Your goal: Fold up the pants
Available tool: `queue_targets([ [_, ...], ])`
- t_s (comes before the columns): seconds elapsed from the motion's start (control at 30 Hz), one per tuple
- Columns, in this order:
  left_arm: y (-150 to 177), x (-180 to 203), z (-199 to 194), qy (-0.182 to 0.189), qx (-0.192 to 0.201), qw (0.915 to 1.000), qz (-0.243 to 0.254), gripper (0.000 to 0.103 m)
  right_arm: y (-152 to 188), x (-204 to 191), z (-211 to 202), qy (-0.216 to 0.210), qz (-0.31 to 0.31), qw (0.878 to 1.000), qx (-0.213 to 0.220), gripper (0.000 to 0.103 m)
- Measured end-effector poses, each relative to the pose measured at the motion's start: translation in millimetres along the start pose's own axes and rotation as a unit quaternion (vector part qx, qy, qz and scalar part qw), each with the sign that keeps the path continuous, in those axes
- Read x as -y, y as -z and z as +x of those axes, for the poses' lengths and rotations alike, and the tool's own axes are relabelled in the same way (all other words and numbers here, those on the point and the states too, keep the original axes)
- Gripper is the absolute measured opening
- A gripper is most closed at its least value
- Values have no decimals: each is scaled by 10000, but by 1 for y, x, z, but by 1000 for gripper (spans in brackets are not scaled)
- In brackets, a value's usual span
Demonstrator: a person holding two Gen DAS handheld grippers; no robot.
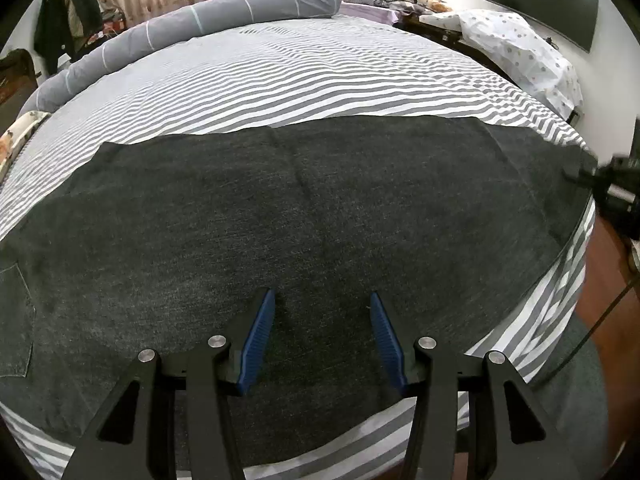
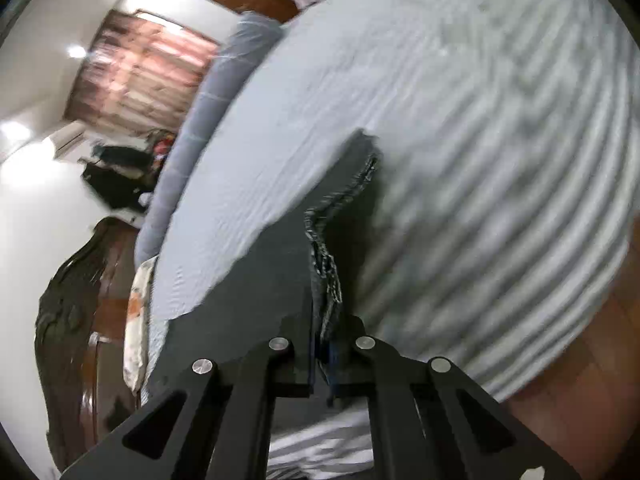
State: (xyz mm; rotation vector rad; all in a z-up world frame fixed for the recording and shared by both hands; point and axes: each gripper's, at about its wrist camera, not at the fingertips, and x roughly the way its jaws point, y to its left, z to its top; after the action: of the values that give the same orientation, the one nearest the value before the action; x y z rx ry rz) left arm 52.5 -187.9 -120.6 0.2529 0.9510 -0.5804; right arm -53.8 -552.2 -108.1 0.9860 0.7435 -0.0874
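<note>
Dark grey pants (image 1: 280, 216) lie flat across the near part of the striped bed (image 1: 304, 76), a back pocket at the far left. My left gripper (image 1: 322, 340) is open, its blue pads (image 1: 256, 344) low over the cloth near its front edge, holding nothing. My right gripper (image 2: 324, 360) is shut on the hem end of the pants (image 2: 280, 264) and lifts it off the bed; the view is tilted and blurred. The right gripper also shows at the right edge of the left wrist view (image 1: 612, 188).
A long grey bolster (image 1: 192, 36) lies along the far left side of the bed. A spotted white pillow (image 1: 520, 48) and bedding sit at the far right. The bed's front edge and brown floor (image 1: 604, 292) are at the right.
</note>
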Motion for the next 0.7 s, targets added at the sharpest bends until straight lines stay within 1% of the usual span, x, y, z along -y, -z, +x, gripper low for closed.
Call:
queue_targets([
  [0.03, 0, -2, 0, 37, -1, 10000, -26, 51, 0, -11, 0, -72, -100, 9999, -15, 6],
  [0.13, -2, -12, -7, 311, -25, 9991, -273, 51, 2, -56, 7, -237, -551, 9981, -110, 6],
  [0.2, -2, -26, -19, 459, 70, 9977, -488, 51, 5, -89, 19, -366, -835, 9955, -256, 6],
  [0.23, -1, -32, -25, 470, 129, 9973, -543, 51, 7, -102, 25, -420, -949, 9941, -323, 6],
  [0.37, 5, -67, -50, 380, 313, 9957, -784, 51, 22, -157, 59, -598, -1384, 9864, -659, 6],
  [0.43, 11, -92, -65, 294, 388, 9941, -971, 51, 31, -180, 78, -628, -1587, 9819, -819, 6],
  [0.6, 33, -151, -91, -23, 502, 9876, -1486, 51, 74, -232, 139, -801, -1930, 9681, -1380, 6],
  [0.7, 46, -180, -98, -121, 493, 9825, -1790, 51, 104, -252, 171, -859, -2080, 9591, -1719, 6],
])
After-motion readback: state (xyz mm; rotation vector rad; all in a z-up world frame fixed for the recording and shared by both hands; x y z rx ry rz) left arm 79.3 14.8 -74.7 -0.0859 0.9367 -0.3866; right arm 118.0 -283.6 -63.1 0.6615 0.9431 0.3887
